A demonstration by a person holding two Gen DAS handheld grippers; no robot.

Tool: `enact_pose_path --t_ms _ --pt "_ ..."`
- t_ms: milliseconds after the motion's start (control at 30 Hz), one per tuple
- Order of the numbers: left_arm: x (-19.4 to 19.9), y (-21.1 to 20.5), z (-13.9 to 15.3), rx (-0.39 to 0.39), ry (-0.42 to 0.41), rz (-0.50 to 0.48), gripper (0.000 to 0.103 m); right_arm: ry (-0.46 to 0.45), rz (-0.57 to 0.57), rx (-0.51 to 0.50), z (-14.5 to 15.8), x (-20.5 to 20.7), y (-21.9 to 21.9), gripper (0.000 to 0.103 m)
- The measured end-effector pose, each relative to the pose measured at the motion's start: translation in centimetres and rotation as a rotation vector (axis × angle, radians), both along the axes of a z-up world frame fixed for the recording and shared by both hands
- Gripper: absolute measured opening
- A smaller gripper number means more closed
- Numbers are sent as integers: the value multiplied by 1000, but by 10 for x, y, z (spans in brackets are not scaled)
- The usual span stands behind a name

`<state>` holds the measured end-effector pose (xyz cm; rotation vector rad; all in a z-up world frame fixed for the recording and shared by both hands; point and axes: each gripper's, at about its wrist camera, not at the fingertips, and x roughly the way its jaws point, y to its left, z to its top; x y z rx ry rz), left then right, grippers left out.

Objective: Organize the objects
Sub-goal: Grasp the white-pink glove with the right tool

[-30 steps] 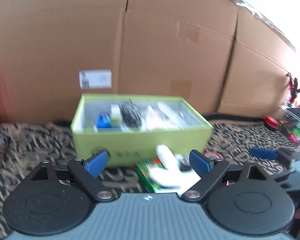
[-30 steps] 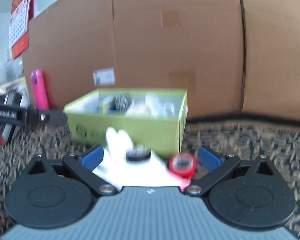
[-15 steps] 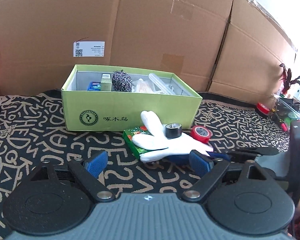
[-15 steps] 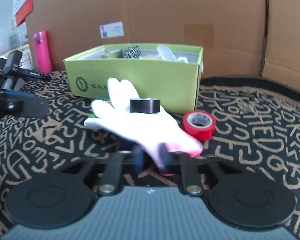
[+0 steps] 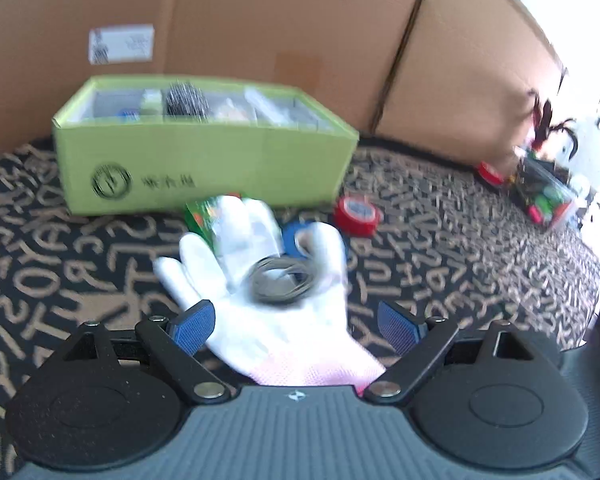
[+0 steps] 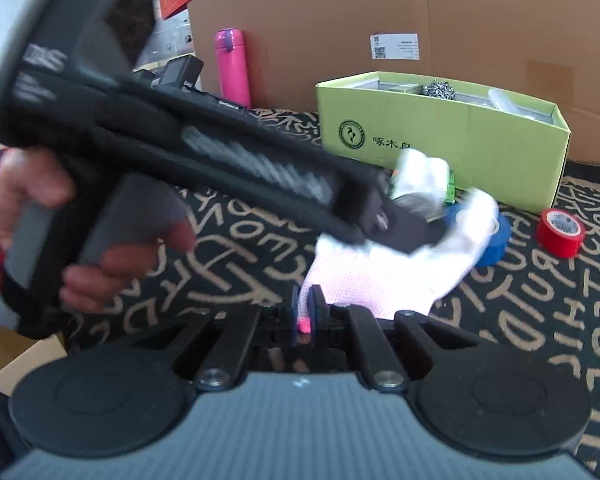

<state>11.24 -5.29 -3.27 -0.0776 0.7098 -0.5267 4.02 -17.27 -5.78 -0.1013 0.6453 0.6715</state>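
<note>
I am pinching the pink cuff of the white glove with my right gripper, fingers clamped together on it, anchoring it. My left gripper is straddling the glove, fingers wide apart, probably to lift off the black tape roll resting just ahead of them.

Daylight was bright and even, blowing out to white glare at the left wrist view's right edge. Motion blur smeared the white glove and green box. Fisheye curvature bent both frames' edges.
</note>
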Motion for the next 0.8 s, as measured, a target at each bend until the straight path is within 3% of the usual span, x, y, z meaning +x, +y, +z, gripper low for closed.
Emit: enact_pose_path --t_ms 33,67,133,167,267,500,567,600,767,800 --pt "3 -2 -5 -4 19 -13 79 6 1 10 1 -1 -3 6" --pt "7 -4 -10 -14 41 -31 60 13 0 20 1 -3 -6 8" --pt "9 -8 -16 -9 21 -33 45 23 -4 34 3 -8 -16 10" --pt "10 -8 -17 5 20 -44 22 28 -6 31 3 -10 -19 14" --pt "13 5 -19 -11 41 -46 4 28 -29 3 3 -14 -30 25" --pt "-9 55 -11 -31 63 20 3 -28 -113 3 15 3 -44 32" --pt "-11 58 -8 -29 65 40 15 -73 -106 3 19 12 -43 51" --pt "-12 58 -7 -31 61 35 17 -94 -103 7 21 18 -39 54" --pt "-17 52 -6 -12 36 11 51 -153 -97 18 34 45 -23 56" --pt "-18 50 -6 -10 28 2 53 -148 -98 4 33 51 -21 56"
